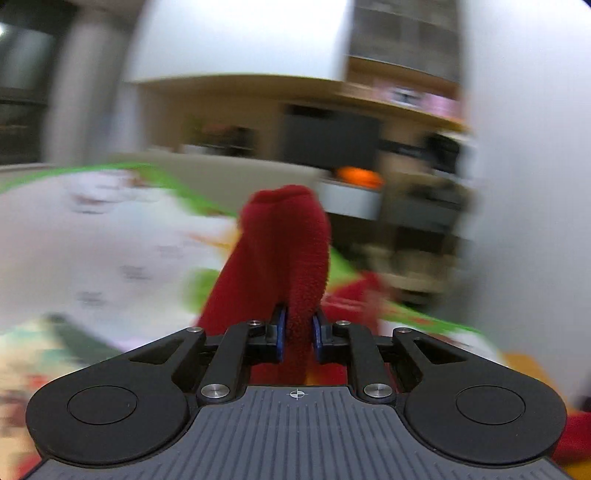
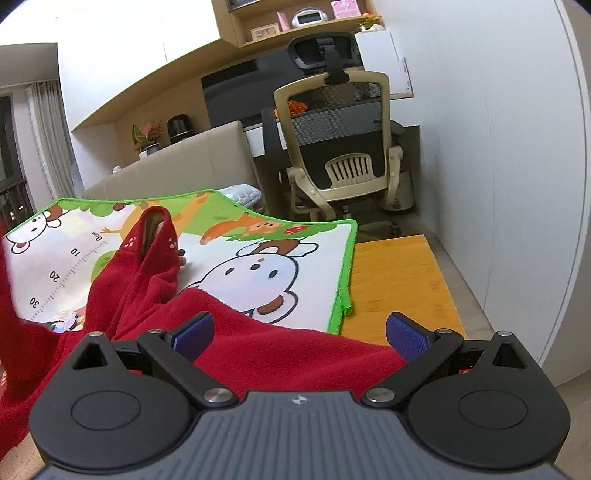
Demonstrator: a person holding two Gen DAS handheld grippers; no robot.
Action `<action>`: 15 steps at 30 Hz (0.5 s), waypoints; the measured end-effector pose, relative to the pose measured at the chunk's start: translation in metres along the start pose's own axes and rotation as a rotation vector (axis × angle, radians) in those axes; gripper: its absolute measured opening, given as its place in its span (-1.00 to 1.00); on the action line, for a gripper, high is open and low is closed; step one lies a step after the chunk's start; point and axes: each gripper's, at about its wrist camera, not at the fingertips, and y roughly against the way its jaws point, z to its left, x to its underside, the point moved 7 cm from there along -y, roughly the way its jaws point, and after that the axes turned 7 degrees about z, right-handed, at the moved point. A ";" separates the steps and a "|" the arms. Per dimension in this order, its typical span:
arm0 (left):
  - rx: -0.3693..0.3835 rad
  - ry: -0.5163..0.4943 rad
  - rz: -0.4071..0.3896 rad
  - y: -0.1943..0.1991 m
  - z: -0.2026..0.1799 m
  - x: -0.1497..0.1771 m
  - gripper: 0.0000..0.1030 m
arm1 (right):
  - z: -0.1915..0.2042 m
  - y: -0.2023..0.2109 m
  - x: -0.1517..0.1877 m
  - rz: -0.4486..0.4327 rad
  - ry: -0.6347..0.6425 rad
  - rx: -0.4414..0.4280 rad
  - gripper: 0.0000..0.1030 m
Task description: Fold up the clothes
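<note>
My left gripper (image 1: 298, 334) was clamped on a fold of the red fleece garment (image 1: 280, 254), its blue pads (image 1: 280, 334) pressed against either side of the cloth, which rose as a thick red column up the centre of the left wrist view. That whole view was smeared with blur, so behind the cloth I could make out only the green-edged cartoon mat (image 1: 110, 236) across the left half, something orange (image 1: 358, 176) just right of centre, and a pale wall on the right. My right gripper (image 2: 300, 334) stood wide open, its blue pads (image 2: 195, 330) far apart, low in the right wrist view with the red fleece garment (image 2: 258, 350) spread just beyond and beneath them; I could not tell whether the pads touched the fabric. The garment lay across the lower left of that view on the cartoon mat (image 2: 258, 266), with a bunched part reaching up to an open cuff or hood (image 2: 153, 225) left of centre, showing a brownish lining. The mat bore a printed ruler scale along its left part and a white cartoon animal in the middle, and its green border ran along the top and right edges. To its right lay a bare orange wooden surface (image 2: 395, 284). Behind, upper centre, stood a beige mesh-backed office chair (image 2: 340, 140), and shelves (image 2: 295, 22) crossed the top.
</note>
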 end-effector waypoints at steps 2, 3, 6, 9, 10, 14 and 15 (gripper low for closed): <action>0.146 -0.051 0.084 -0.015 -0.034 0.017 -0.30 | 0.010 0.001 -0.001 0.004 0.023 -0.019 0.94; 0.232 -0.073 0.152 -0.024 -0.050 0.032 0.14 | 0.015 0.002 -0.001 0.006 0.035 -0.029 0.94; 0.284 -0.145 0.290 -0.034 -0.066 0.070 0.78 | 0.034 0.000 -0.004 0.035 0.075 -0.076 0.95; 0.227 -0.191 0.367 -0.041 -0.058 0.096 0.82 | 0.064 -0.011 -0.006 0.081 0.134 -0.141 0.95; 0.203 -0.179 0.392 -0.043 -0.050 0.102 0.83 | 0.078 -0.017 -0.006 0.094 0.163 -0.165 0.95; 0.190 -0.019 0.425 -0.040 -0.023 0.099 0.94 | 0.135 -0.053 -0.008 0.153 0.268 -0.267 0.85; 0.158 0.007 0.424 -0.037 -0.017 0.098 0.98 | 0.144 -0.067 -0.008 0.176 0.269 -0.272 0.73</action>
